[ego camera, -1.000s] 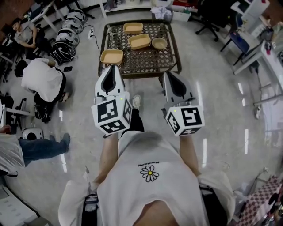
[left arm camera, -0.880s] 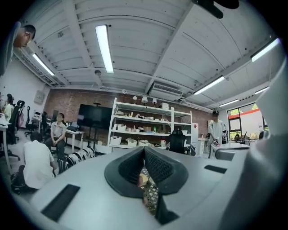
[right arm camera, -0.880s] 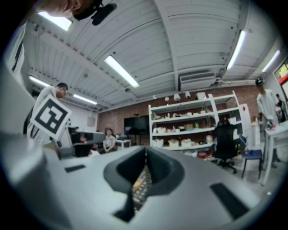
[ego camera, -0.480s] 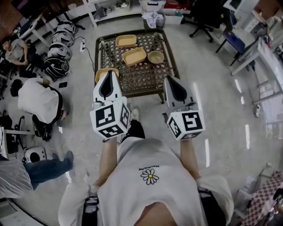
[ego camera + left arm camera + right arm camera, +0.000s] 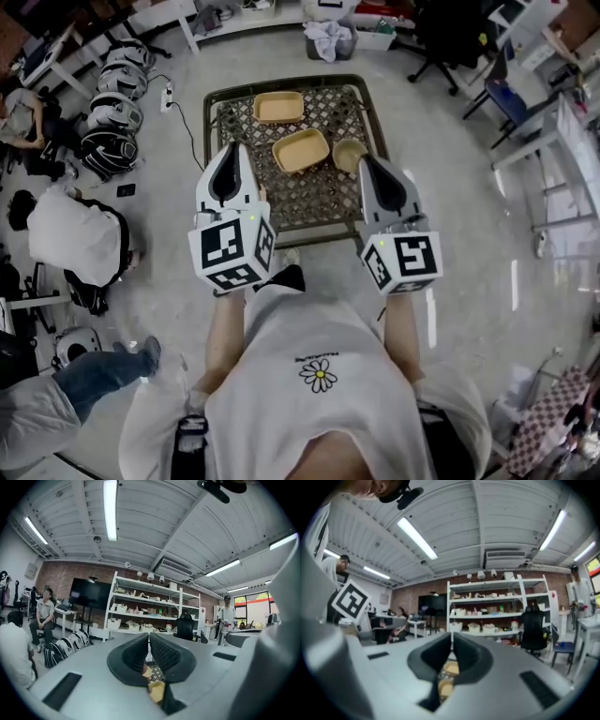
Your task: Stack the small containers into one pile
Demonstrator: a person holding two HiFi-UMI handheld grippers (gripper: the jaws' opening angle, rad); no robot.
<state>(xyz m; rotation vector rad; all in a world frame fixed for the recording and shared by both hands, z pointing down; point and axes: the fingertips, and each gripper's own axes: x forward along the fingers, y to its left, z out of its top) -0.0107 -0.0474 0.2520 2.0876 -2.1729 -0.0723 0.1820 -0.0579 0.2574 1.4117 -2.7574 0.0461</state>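
Note:
Two tan rectangular containers (image 5: pixel 278 107) (image 5: pixel 300 150) and a small round tan bowl (image 5: pixel 349 156) sit on a low lattice-top table (image 5: pixel 323 202). My left gripper (image 5: pixel 232 152) hangs shut and empty above the table's near left part and hides what lies beneath it. The right gripper (image 5: pixel 368 163) is also shut and empty, just at the near side of the round bowl. In the left gripper view the jaws (image 5: pixel 149 638) meet, with a strip of a tan container (image 5: pixel 157 691) below them. In the right gripper view the jaws (image 5: pixel 451 643) are closed, with tan containers (image 5: pixel 450 668) showing beneath.
Several helmets (image 5: pixel 111 98) and a seated person (image 5: pixel 80 246) are on the floor at left. A power strip (image 5: pixel 169 95) lies beside the table. An office chair (image 5: pixel 448 33) and a desk (image 5: pixel 553 141) stand at right. Shelving (image 5: pixel 154 606) lines the far wall.
The table has come closer in the head view. Both grippers, before over bare floor short of it, now hang over its near part. The near-left container is now covered by the left gripper.

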